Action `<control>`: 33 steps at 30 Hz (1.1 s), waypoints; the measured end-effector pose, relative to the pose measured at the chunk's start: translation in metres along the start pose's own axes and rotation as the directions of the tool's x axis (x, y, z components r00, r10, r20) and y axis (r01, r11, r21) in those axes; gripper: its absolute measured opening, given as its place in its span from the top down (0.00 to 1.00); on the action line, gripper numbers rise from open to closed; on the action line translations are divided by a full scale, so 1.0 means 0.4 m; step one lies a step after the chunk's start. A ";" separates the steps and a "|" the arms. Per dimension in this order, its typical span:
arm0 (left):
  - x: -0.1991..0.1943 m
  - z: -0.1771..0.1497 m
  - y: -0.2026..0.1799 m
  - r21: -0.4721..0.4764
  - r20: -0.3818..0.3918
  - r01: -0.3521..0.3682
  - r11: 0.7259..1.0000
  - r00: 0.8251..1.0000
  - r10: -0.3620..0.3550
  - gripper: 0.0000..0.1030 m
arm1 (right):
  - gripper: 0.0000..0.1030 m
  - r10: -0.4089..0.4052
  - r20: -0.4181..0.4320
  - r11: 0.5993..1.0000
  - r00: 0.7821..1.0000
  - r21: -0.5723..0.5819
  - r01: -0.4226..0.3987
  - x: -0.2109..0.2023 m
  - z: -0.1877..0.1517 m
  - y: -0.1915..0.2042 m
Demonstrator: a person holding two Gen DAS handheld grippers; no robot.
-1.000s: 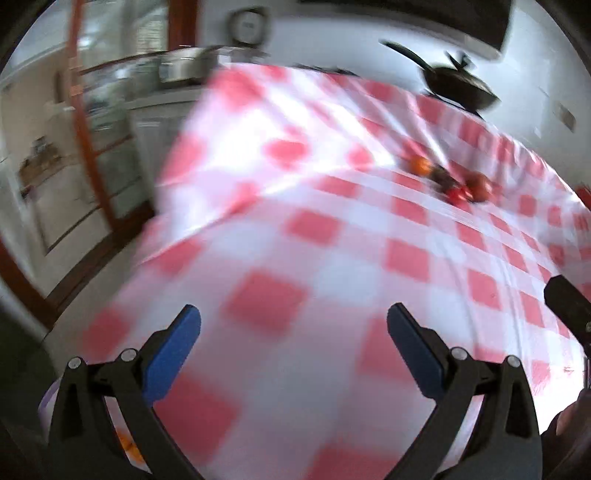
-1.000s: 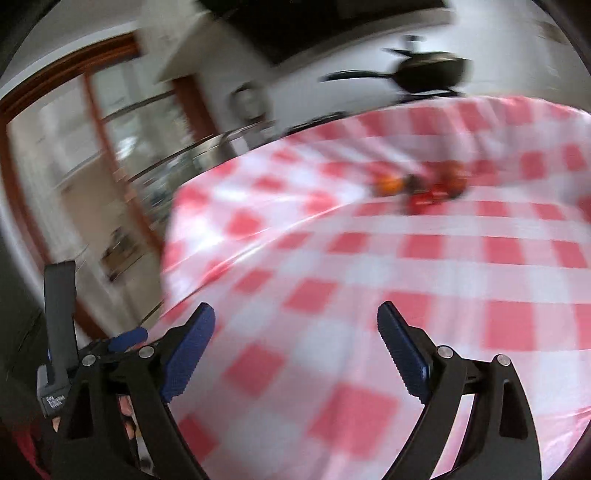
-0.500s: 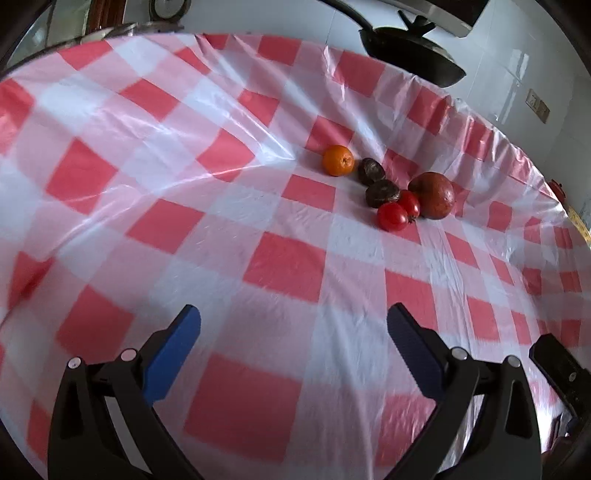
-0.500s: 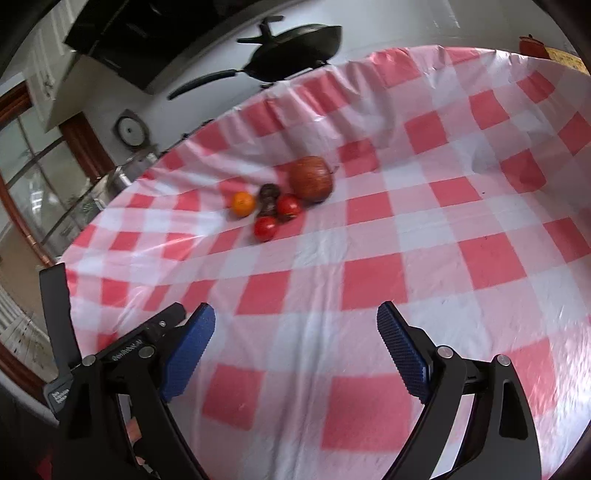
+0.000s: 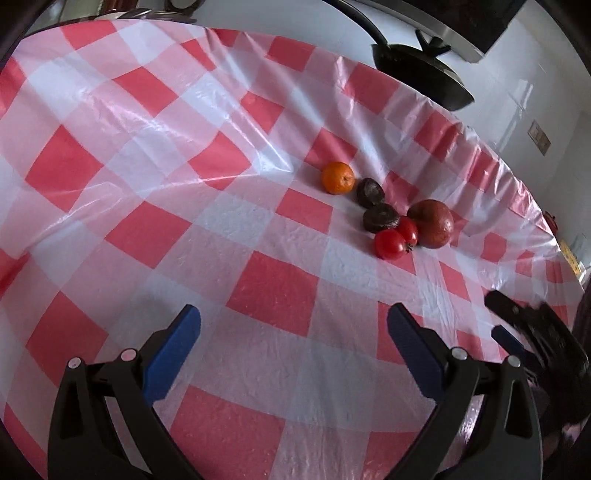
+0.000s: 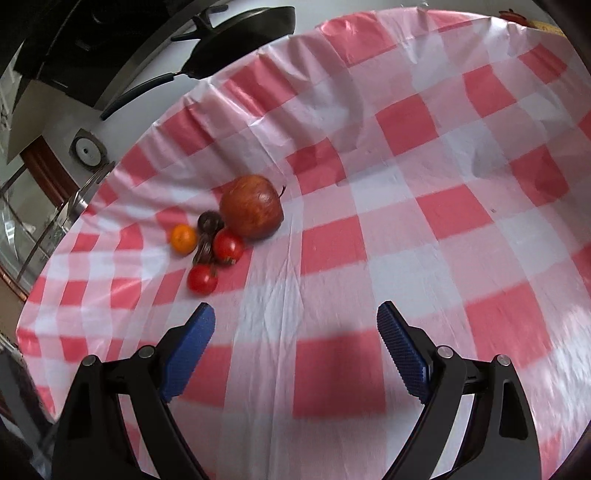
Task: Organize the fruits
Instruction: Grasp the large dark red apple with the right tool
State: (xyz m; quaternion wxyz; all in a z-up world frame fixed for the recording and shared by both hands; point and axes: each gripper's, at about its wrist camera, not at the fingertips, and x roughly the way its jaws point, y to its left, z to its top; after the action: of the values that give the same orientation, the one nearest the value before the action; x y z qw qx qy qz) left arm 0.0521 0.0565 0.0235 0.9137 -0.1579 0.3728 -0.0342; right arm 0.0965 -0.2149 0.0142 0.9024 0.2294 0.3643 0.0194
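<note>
Checked tablecloth (image 5: 273,277), fruits (image 5: 384,210) clustered well beyond both gaping grippers.

The right claw (image 6: 295,325) with blue ribbed pads is hovering wide apart and empty over the surface covered by a red-and-white checked plastic cloth (image 6: 406,221). Ahead, a round reddish-brown apple (image 6: 252,212) is touching two small red tomatoes (image 6: 228,246), two dark wrinkled fruits (image 6: 209,221) and a small orange mandarin (image 6: 183,239). A black frying pan (image 6: 240,33) is sitting beyond the edge.
</note>
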 end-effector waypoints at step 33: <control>0.008 -0.001 -0.009 0.026 -0.024 -0.036 0.999 0.999 0.037 0.02 | 0.41 0.041 0.010 0.993 0.999 0.111 -0.042 0.140 0.112 -0.029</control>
State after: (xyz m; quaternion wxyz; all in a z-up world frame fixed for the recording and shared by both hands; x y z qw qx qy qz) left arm 0.0545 0.0523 0.0223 0.9115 -0.1388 0.3865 -0.0243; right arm 0.1660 -0.2317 0.0009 0.8890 0.2869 0.3565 0.0172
